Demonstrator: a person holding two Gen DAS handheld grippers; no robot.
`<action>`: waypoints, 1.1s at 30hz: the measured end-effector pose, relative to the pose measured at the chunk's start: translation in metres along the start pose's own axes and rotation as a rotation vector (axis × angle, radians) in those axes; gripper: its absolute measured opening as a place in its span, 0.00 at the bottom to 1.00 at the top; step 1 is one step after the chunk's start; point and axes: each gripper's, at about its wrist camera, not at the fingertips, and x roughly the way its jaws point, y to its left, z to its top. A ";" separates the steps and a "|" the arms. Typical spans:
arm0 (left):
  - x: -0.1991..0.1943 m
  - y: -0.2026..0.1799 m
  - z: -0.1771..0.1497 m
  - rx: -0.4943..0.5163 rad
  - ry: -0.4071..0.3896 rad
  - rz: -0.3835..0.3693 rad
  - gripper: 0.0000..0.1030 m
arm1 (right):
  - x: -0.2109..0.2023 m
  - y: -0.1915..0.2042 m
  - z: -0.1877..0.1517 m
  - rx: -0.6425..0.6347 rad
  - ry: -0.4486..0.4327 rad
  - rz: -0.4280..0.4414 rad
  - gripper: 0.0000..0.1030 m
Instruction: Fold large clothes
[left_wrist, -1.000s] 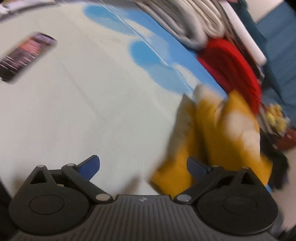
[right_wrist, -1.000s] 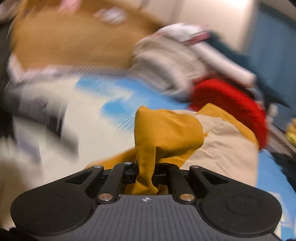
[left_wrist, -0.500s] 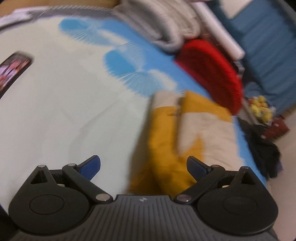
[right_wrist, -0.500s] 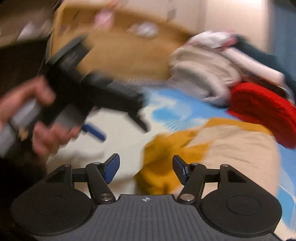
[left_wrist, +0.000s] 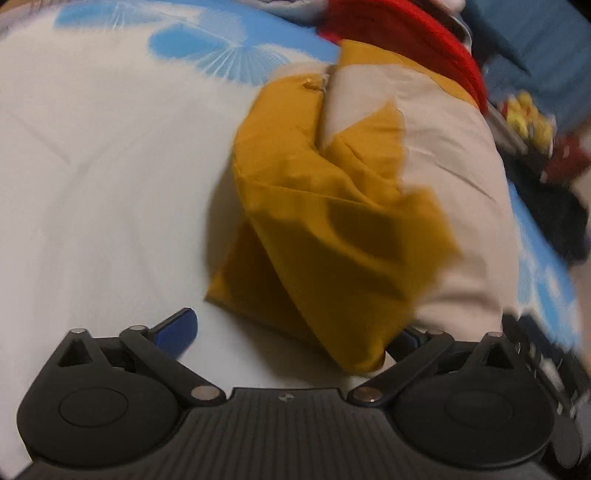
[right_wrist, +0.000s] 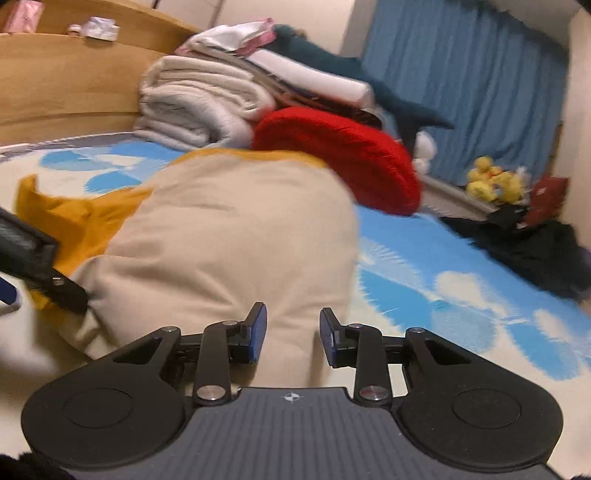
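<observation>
The mustard and cream garment lies bunched on the bed, which has a white sheet with blue patches. A red cushion sits just behind the garment.

The left hand-held gripper has its jaws wide apart. A mustard fold lies between them, but nothing is pinched.

The right hand-held gripper has just been closing. Its jaws stay partly open over the cream cloth and hold nothing.

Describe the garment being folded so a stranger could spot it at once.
On the blue-and-white bedsheet, in front of the folded towels, lies a mustard and beige garment. It touches a red cushion; nothing else there is two-toned.
</observation>
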 end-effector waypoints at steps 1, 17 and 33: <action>-0.002 -0.005 0.000 0.036 -0.020 0.020 1.00 | 0.001 -0.001 0.001 0.022 0.014 0.016 0.32; -0.022 -0.006 -0.011 -0.022 0.009 0.077 1.00 | -0.014 -0.023 0.019 -0.070 0.079 0.101 0.77; -0.039 -0.018 -0.001 -0.164 0.085 -0.054 1.00 | 0.044 -0.152 0.099 0.450 0.151 0.239 0.96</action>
